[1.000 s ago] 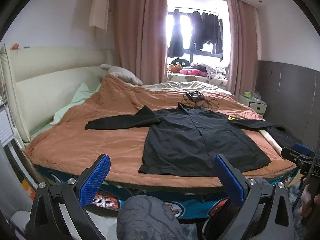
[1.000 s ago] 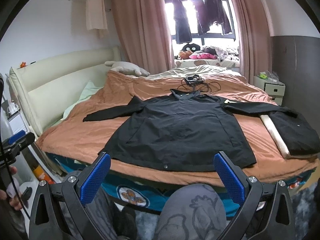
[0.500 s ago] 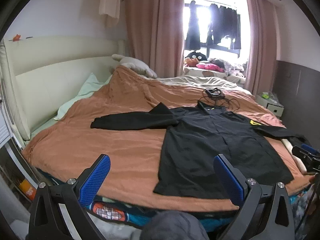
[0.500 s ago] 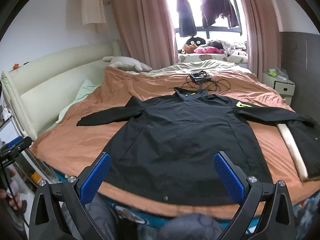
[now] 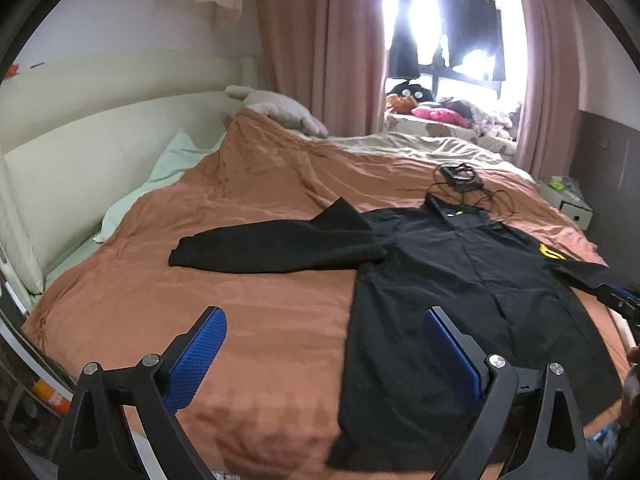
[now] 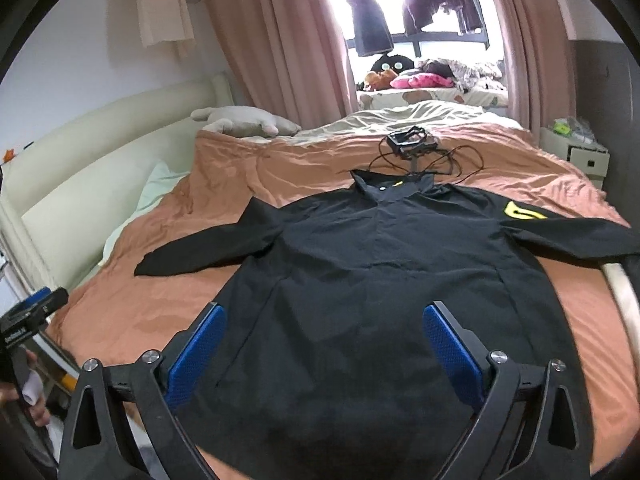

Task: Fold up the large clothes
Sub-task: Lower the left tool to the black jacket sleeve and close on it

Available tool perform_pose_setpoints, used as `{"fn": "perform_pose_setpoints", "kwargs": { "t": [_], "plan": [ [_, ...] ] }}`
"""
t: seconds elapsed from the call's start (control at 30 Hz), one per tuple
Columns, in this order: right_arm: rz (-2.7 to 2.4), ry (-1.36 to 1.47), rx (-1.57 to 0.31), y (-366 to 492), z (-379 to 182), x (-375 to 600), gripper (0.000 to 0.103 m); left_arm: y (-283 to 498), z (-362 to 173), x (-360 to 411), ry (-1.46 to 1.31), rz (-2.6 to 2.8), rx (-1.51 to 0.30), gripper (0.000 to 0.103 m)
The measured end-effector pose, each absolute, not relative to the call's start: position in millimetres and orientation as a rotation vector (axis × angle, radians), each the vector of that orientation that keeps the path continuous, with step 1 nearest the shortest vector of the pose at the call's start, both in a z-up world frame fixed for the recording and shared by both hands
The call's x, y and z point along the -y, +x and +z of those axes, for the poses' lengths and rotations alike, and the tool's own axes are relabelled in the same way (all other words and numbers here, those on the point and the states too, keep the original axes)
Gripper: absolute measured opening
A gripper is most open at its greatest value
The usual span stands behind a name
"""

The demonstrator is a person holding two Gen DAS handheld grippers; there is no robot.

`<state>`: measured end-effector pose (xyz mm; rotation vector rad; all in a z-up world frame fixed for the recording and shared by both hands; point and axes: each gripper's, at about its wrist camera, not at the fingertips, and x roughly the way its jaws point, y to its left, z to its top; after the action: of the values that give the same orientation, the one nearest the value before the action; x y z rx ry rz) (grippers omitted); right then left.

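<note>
Black long-sleeved jacket (image 6: 380, 280) lies flat, sleeves out, on the rust-orange bed cover (image 5: 240, 320). Left tongs (image 5: 324, 356) and right tongs (image 6: 324, 352) spread, empty, above the hem. Advice: pinch both hem corners together, lift evenly.

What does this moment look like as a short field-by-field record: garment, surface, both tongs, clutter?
garment: black long-sleeved jacket, spread flat, sleeves out to both sides, unfolded
surface: rust-orange quilted bedspread
left tongs: open, empty, above the bedspread beside the jacket's hem
right tongs: open, empty, over the jacket's lower half
clutter: small black device with tangled cables beyond the collar
fold status: not begun
</note>
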<state>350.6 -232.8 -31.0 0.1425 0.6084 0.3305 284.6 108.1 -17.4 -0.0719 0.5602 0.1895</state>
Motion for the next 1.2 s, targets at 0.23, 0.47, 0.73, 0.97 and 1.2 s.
{"fn": "perform_pose_setpoints", "kwargs": {
  "t": [0.23,0.47,0.73,0.97,1.2],
  "plan": [
    [0.377,0.180,-0.643,421,-51,199,0.092,352,-41,-142,-0.063,0.252,-0.595,0.092],
    [0.421,0.194,-0.712,480,-79,161,0.085,412,-78,-184,-0.121,0.285,-0.679,0.078],
    [0.449,0.211,-0.783,535,-106,126,0.066,464,-115,-242,-0.248,0.346,-0.780,0.063],
    [0.468,0.241,-0.837,578,-128,110,0.056,506,-149,-283,-0.381,0.366,-0.875,0.052],
    [0.481,0.263,-0.892,615,-150,96,0.041,543,-181,-318,-0.495,0.414,-0.946,0.052]
  ]
}}
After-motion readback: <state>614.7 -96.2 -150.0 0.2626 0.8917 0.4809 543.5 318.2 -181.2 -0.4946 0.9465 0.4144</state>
